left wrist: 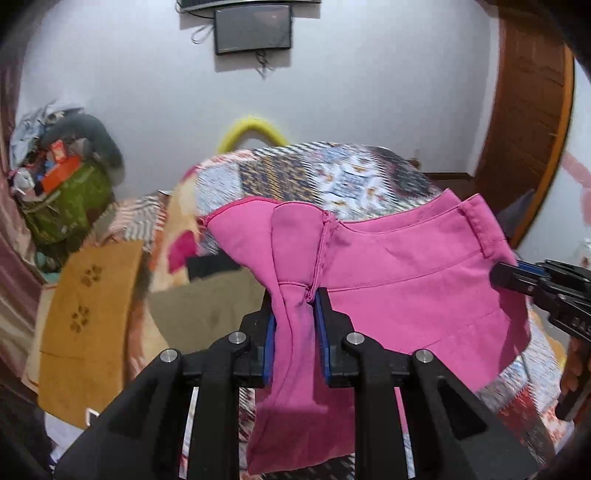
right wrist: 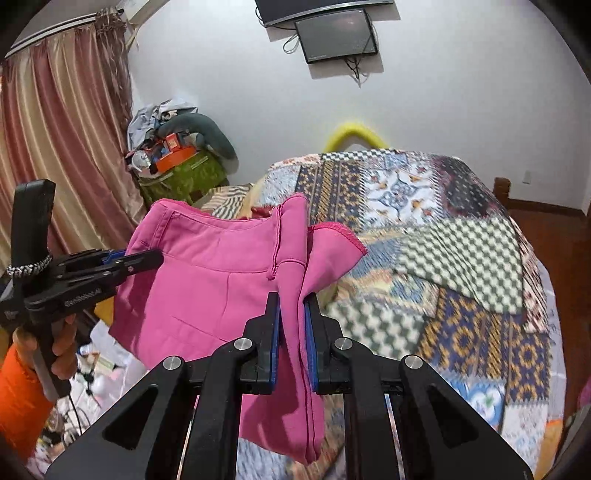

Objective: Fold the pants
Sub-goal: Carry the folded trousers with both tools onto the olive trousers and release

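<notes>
- Far left, a striped curtain [right wrist: 62, 122] hangs by the wall, and next to it a green bag [right wrist: 184, 177] sits heaped with clutter.
- The left claw [left wrist: 295, 314] is closed tight on a bunched seam of the pink pants [left wrist: 406, 266]; fabric is squeezed between its blue pads and a loose flap hangs down below them.
- From the right wrist view, that same left claw [right wrist: 151, 258] comes in from the left side, pinching the waistband edge, with the person's hand [right wrist: 62, 347] wrapped round its handle.
- The pants are held up in the air between the two claws, stretched above the bed [right wrist: 461, 258], not lying on it.
- The right claw [right wrist: 293, 314] is likewise clamped on a gathered fold of the pants, cloth trailing down between its fingers.
- In the left wrist view the right claw [left wrist: 506, 278] reaches in from the right and grips the waistband's far end.
- The bed carries a patchwork quilt [right wrist: 406, 192] of blue, checked and floral panels.
- On the wall above hangs a dark screen [right wrist: 336, 35]; a yellow loop [right wrist: 354, 134] shows behind the bed.
- At the far right stands a brown wooden door [left wrist: 528, 122].
</notes>
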`<state>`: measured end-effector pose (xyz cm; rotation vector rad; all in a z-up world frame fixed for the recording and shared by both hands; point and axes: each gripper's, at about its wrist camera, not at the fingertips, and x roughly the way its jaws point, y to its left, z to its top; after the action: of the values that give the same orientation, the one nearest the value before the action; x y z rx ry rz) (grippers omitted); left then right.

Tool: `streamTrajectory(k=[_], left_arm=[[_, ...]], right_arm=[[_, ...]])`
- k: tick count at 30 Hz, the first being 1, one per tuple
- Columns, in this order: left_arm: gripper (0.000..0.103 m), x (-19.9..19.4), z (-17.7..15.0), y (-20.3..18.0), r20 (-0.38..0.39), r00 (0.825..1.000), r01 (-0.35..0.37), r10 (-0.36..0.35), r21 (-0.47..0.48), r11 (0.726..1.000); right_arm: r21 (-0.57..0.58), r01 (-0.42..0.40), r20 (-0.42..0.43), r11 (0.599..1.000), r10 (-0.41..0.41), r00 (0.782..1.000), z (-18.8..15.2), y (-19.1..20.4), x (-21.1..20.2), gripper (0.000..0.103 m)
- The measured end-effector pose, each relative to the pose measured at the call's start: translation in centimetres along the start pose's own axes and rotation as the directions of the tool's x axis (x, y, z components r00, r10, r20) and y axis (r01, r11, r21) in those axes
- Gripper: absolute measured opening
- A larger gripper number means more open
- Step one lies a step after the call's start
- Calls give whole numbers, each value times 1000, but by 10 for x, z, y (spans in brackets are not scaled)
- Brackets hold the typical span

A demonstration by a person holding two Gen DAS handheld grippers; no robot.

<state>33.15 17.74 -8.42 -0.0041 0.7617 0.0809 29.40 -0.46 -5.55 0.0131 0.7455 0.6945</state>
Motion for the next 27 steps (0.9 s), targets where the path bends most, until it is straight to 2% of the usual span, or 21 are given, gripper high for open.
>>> streamTrajectory(k=[5,9,14,17,21,22,23,25,27], left_arm=[[20,36,20,31,8,999,-39,39,-33,999],[20,76,25,55,-19,998,-56,55,-56,997],[21,134,17,82,-84,994,-80,73,-83,993],[22,177,6,95,-141,984,-119,107,-73,990],[26,218,-14,108,-206,972,-134,114,-87,987],[32,223,-20,110,-212,970,-141,121,-85,986],[44,231,-26,114,-220,964,-172,150,-82,982],[56,238,-33,125,-223,962,-184,157,-106,977],[60,236,-36,134,-218,969,-155,120,-150,977]], right_arm=[[-2,-3,10,1000,3,1000,25,4,40,11],[3,-7,-11,1000,7,1000,39,0,80,11],[9,5,-71,1000,-4,997,37,-4,137,11],[36,7,-121,999,-3,993,29,-8,175,11],[47,28,-208,998,-18,978,16,-14,223,11],[33,42,-224,999,-33,974,14,-14,231,11],[18,55,-236,998,-49,971,12,-14,238,11],[4,74,-259,997,-71,963,10,-17,246,14],[-5,80,-266,997,-78,961,9,-22,247,15]])
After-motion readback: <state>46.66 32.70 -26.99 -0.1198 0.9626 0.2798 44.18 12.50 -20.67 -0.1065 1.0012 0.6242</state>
